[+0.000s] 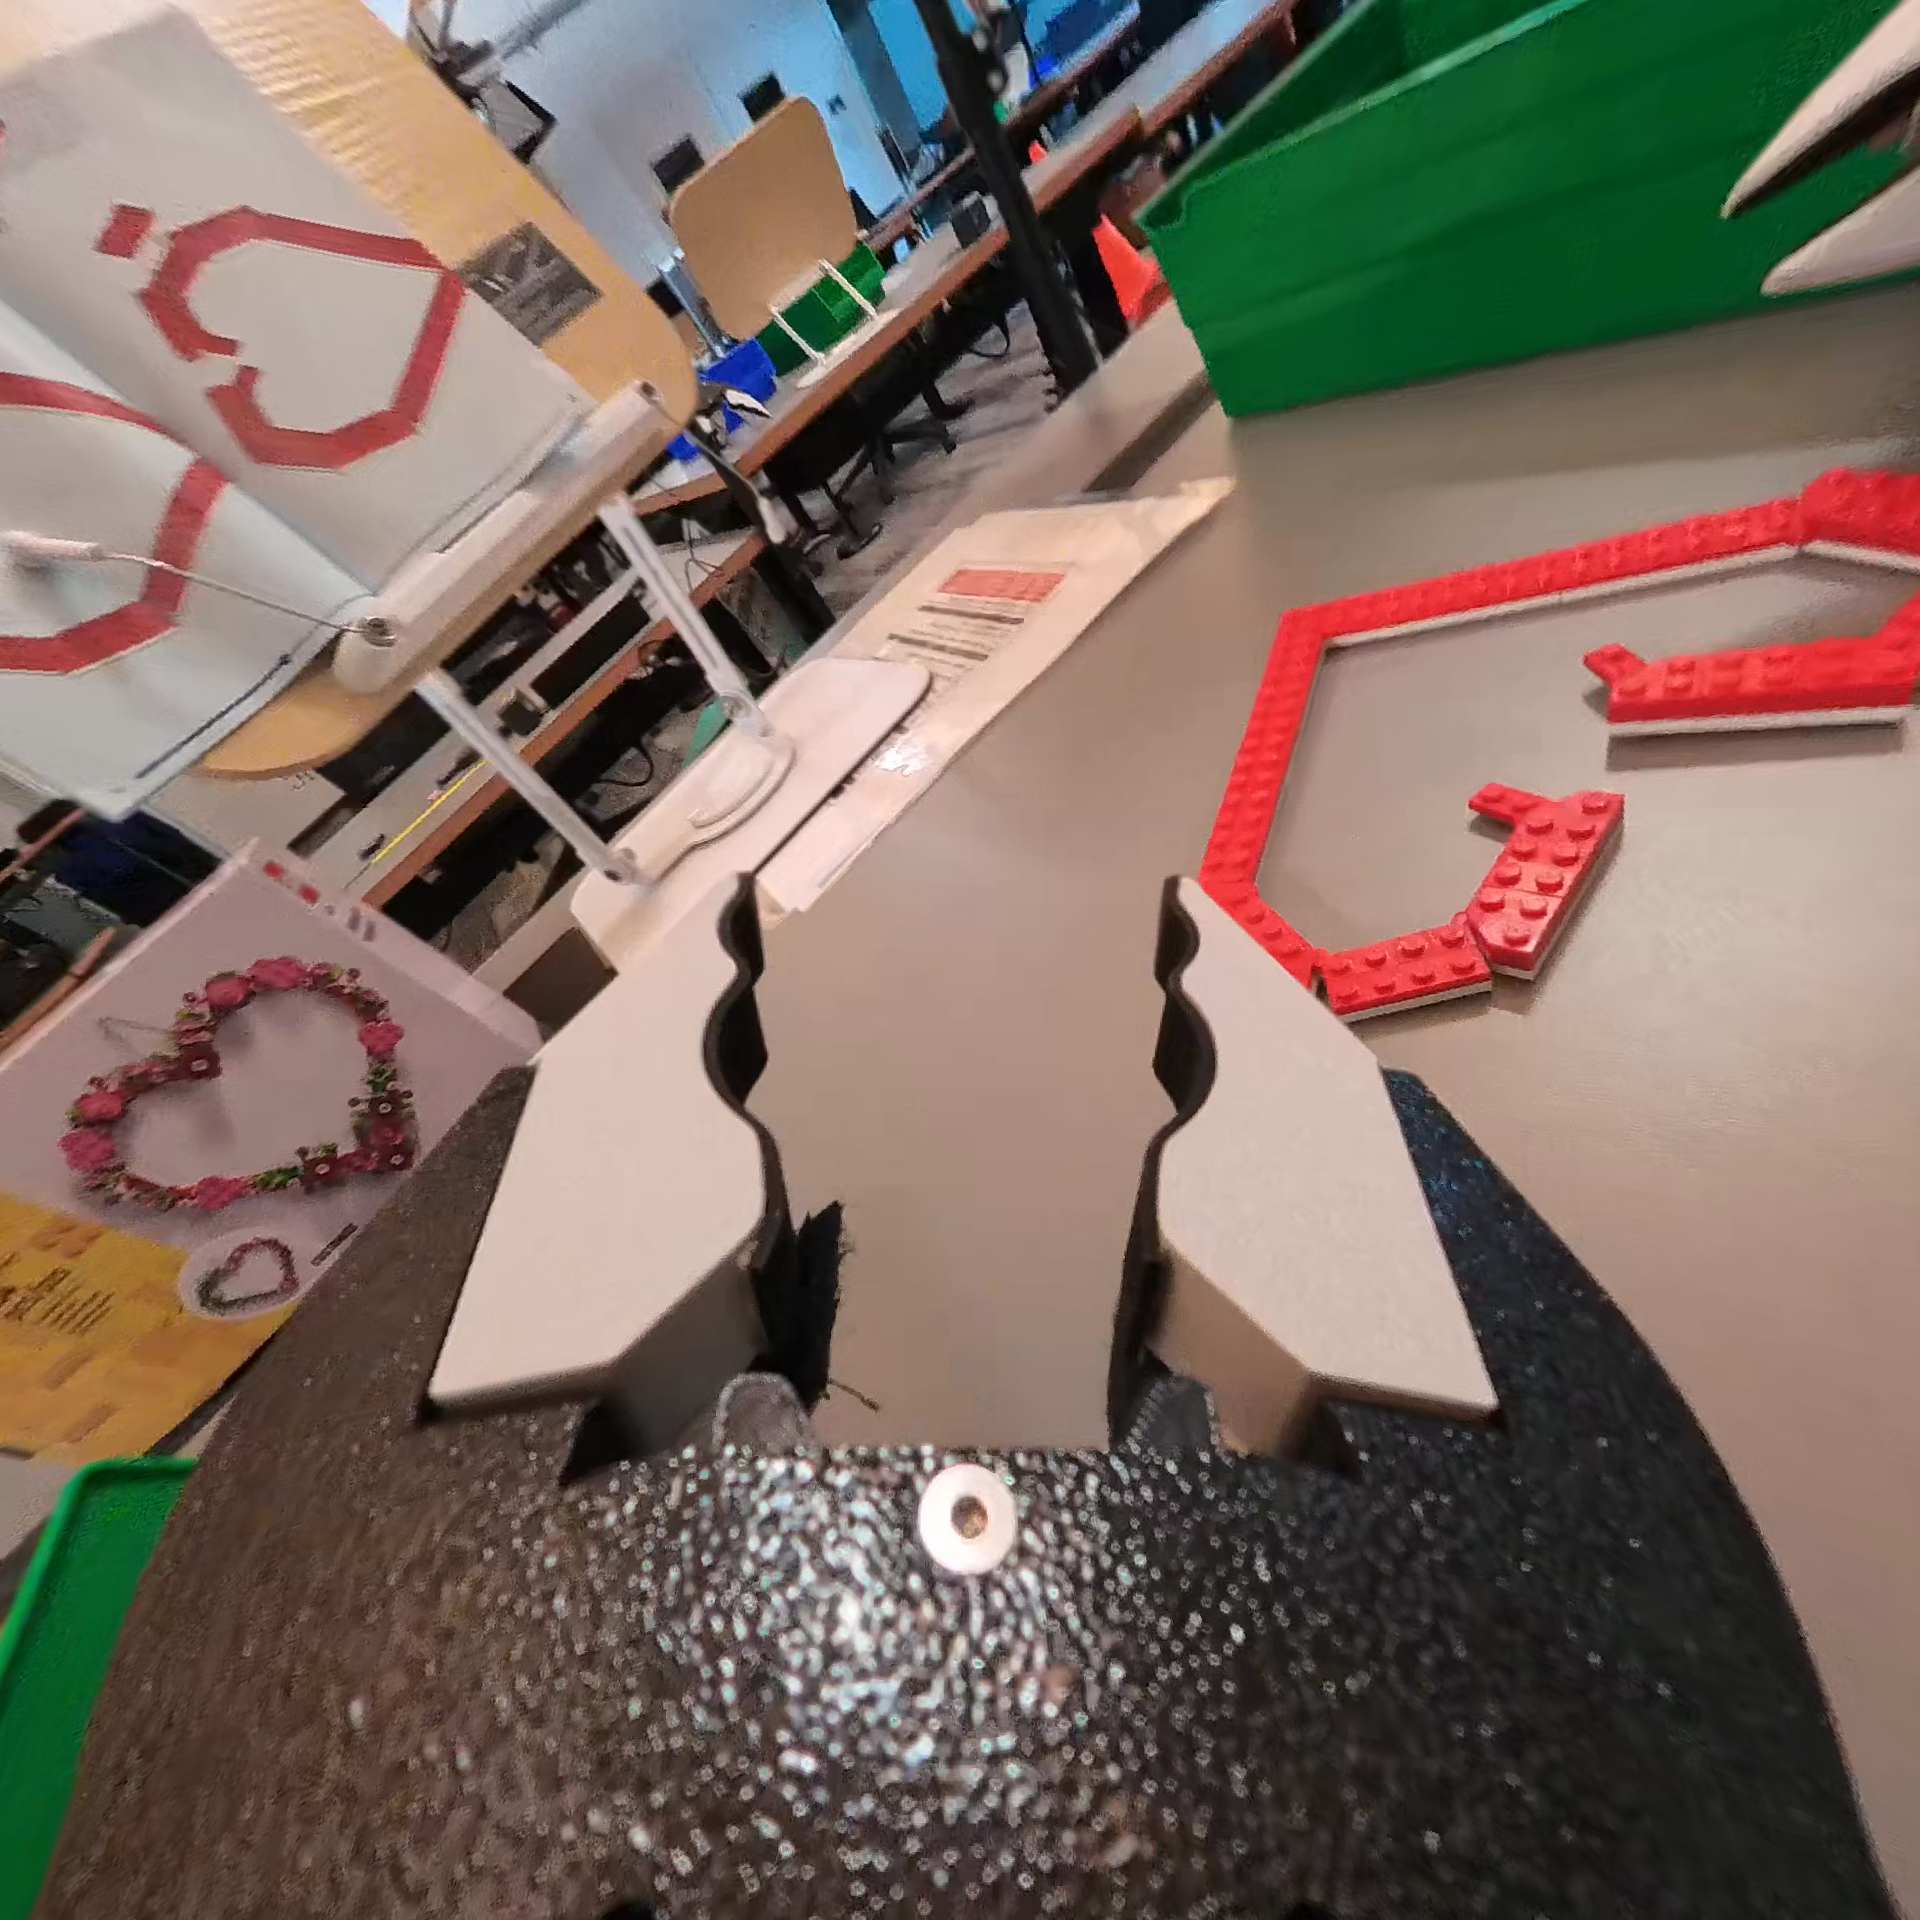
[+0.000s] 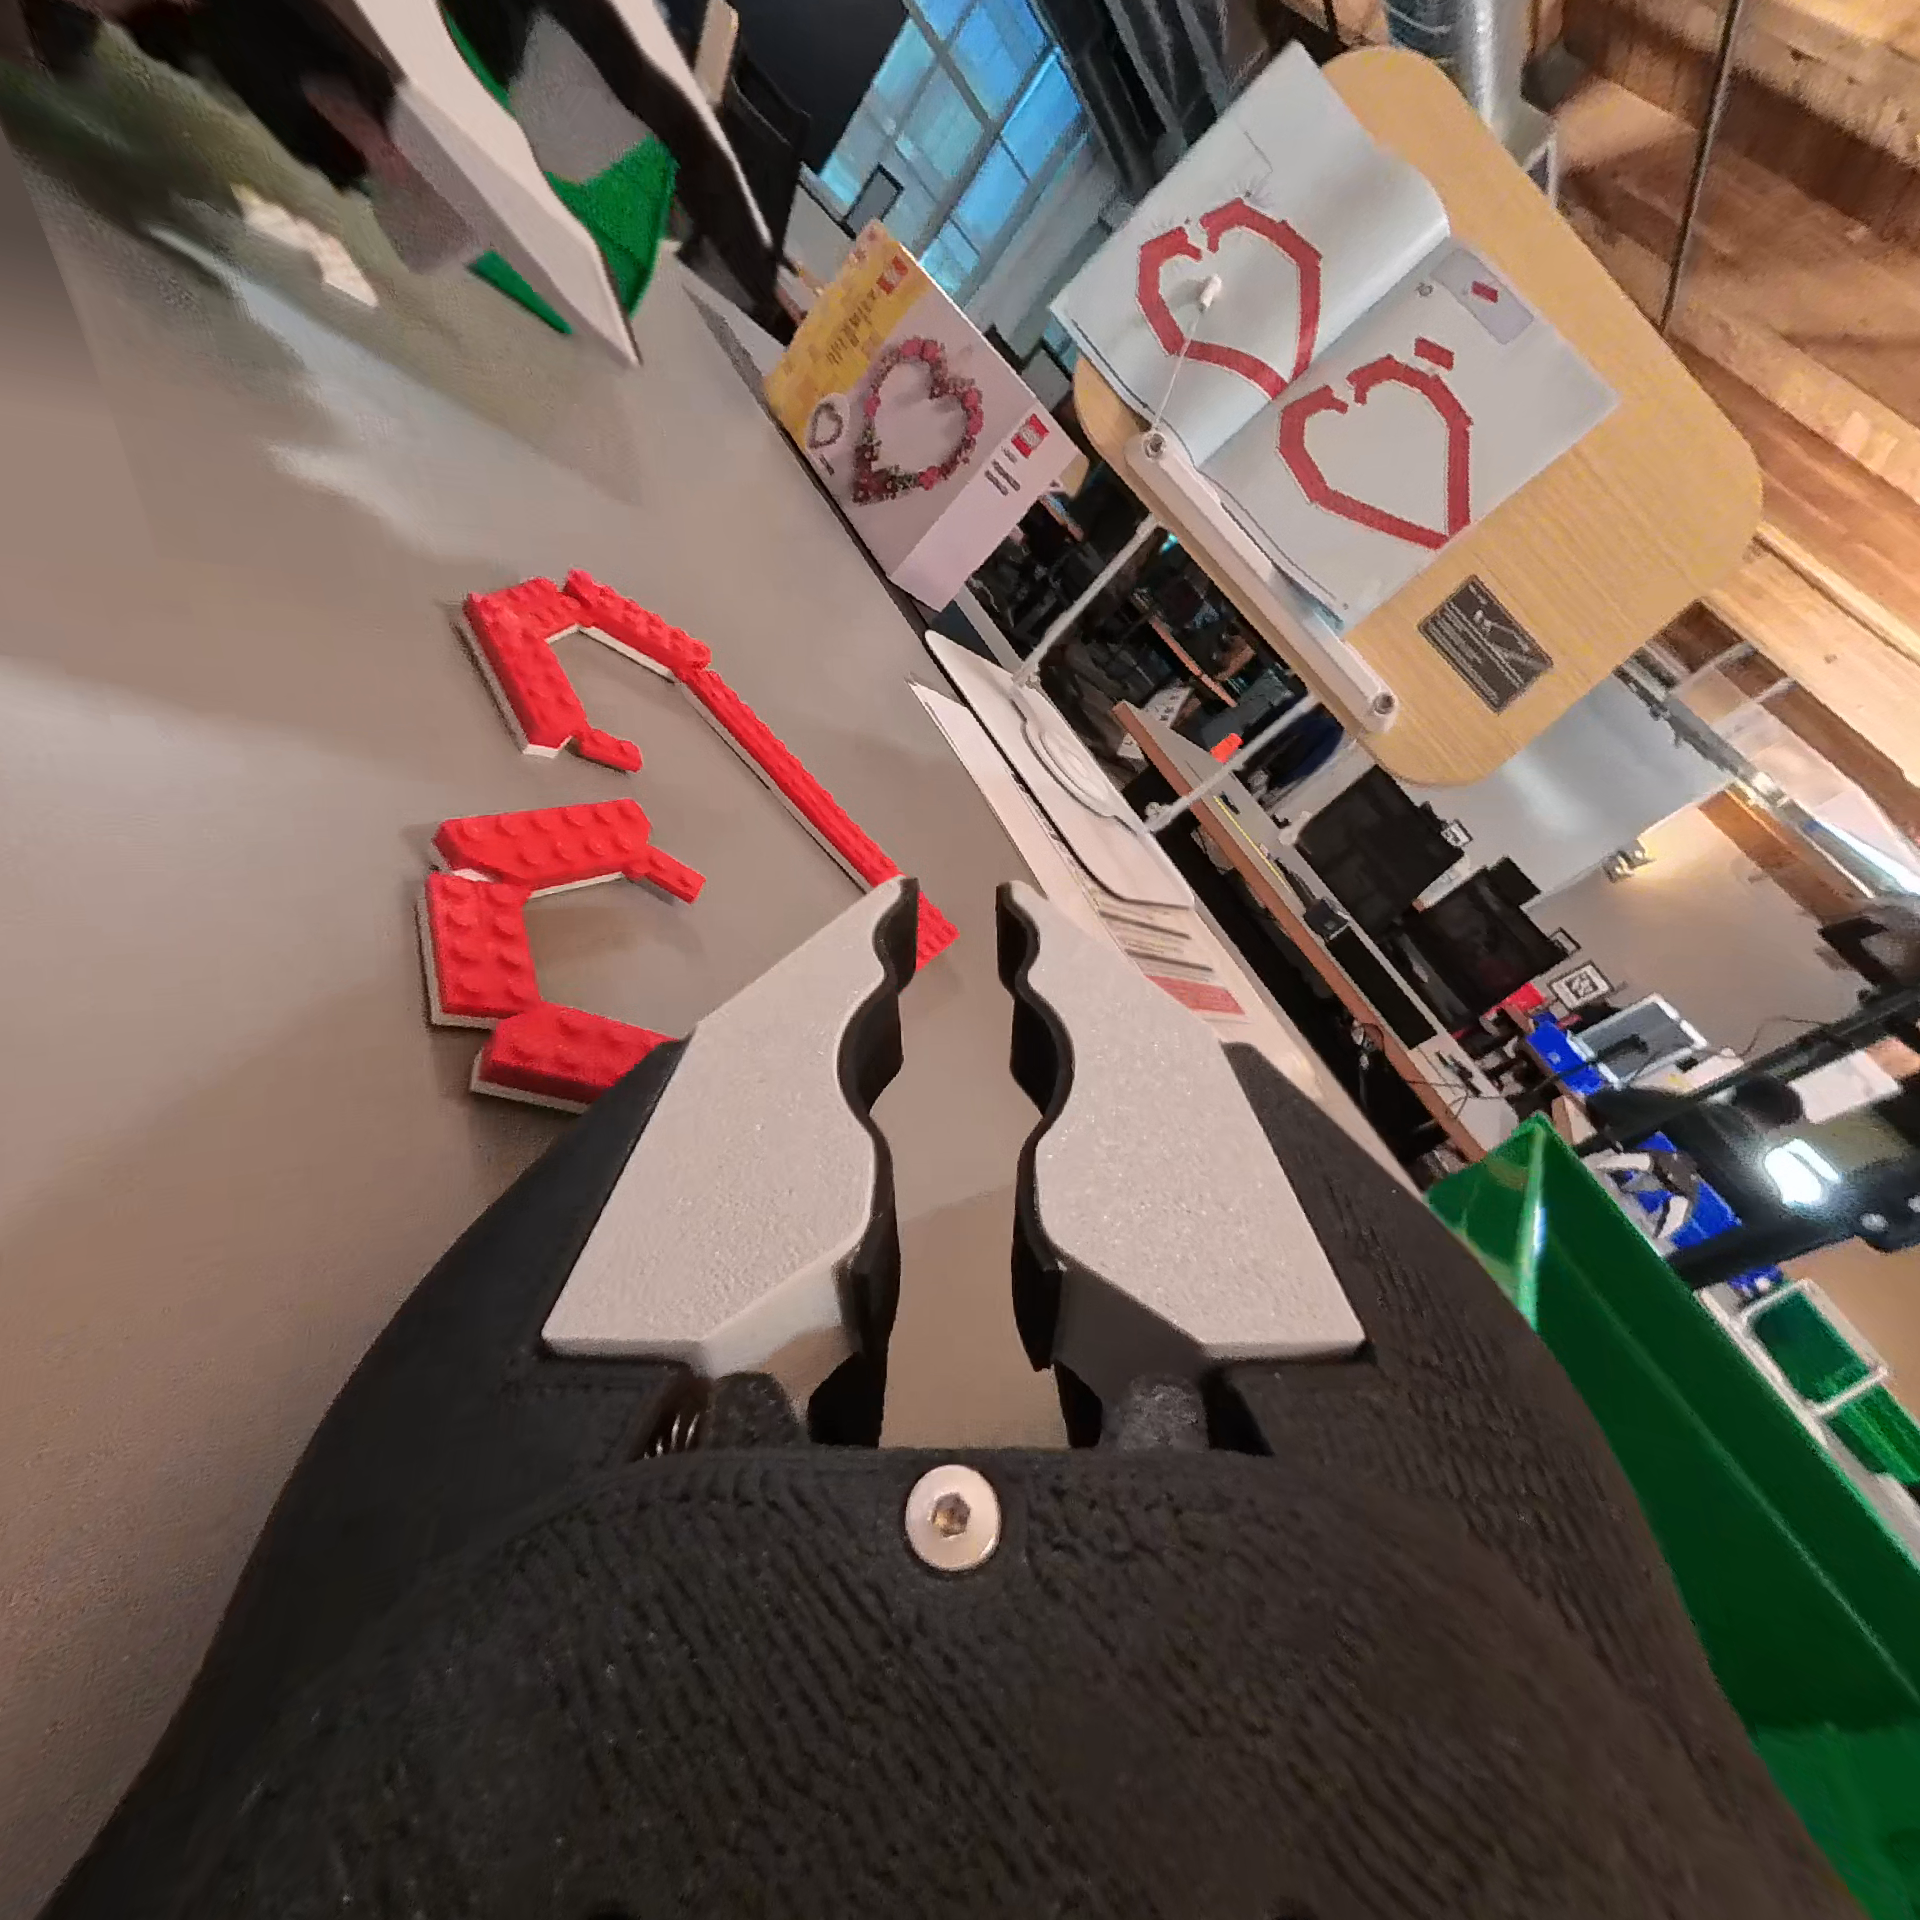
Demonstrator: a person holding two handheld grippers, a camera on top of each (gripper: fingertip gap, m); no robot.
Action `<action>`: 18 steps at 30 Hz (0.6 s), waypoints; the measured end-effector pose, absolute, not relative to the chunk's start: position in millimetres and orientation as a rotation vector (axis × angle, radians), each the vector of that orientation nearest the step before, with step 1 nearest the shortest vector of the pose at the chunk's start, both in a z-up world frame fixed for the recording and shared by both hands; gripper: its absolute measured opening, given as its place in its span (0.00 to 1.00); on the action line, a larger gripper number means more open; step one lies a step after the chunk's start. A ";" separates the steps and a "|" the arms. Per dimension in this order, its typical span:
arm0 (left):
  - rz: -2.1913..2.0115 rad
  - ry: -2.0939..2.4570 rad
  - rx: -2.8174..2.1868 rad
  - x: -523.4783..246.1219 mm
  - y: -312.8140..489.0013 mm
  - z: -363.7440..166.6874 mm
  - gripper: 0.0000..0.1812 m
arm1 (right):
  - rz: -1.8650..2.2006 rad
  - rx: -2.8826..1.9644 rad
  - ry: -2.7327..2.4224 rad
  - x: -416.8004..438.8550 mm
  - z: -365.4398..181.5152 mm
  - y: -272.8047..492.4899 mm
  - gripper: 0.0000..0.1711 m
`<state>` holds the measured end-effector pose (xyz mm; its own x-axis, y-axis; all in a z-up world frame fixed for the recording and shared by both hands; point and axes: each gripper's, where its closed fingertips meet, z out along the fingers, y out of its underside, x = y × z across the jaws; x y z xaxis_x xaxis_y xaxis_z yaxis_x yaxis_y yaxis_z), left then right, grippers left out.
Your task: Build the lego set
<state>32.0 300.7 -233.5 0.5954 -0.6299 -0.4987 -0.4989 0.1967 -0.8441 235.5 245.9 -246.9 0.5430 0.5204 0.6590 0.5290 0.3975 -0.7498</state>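
Grey table point(image 1: 1039, 1039), matte surface. 1 green bin point(image 1: 1455, 208) standing at the table's far side; another green bin point(image 2: 1714, 1455) at its edge, seen from the right wrist view. 1 laminated sheet point(image 1: 997, 623) lying flat near the table edge, printed, with a red block. White stand point(image 1: 727, 769) with thin metal arms, carrying a rounded wooden board point(image 2: 1558, 499). 1 orange cone point(image 1: 1127, 270) beyond the table. Rows of workbenches point(image 1: 935, 270) and blue crates point(image 2: 1558, 1049) in the background.

You get bright, even indoor light; far windows point(image 2: 966, 156) glow blue, edges bend, and the far left corner blurs.
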 end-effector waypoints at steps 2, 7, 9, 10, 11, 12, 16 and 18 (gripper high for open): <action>-0.138 0.975 -1.434 18.9 300.1 -224.4 0.41 | -0.019 -1.238 -1.052 237.8 -245.9 248.1 0.08; -0.202 0.841 -1.339 -8.1 302.5 -200.7 0.41 | -0.111 -1.226 -1.093 235.0 -250.5 250.4 0.08; -0.273 0.785 -1.284 -10.7 299.7 -191.2 0.41 | -0.138 -1.232 -1.111 234.3 -253.8 251.7 0.08; -0.304 0.769 -1.266 -10.8 298.4 -190.0 0.42 | -0.157 -1.233 -1.116 234.9 -255.1 252.7 0.08; -0.330 0.758 -1.249 -10.5 297.2 -190.5 0.42 | -0.174 -1.235 -1.120 235.8 -256.7 254.1 0.08; -0.350 0.756 -1.227 -9.5 295.2 -191.7 0.41 | -0.191 -1.242 -1.122 236.9 -258.3 255.9 0.08; -0.305 0.810 -1.137 -2.9 288.3 -196.0 0.40 | -0.323 -1.246 -1.142 241.2 -262.6 259.5 0.06; -0.309 0.837 -1.110 3.6 283.5 -199.1 0.40 | -0.431 -1.254 -1.132 248.3 -263.0 262.2 0.04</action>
<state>3.6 283.5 -199.1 0.6648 -0.6058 -0.4372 -0.1764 0.4414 -0.8798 248.3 262.2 -263.0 0.4342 0.3038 0.8481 0.7910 0.3219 -0.5203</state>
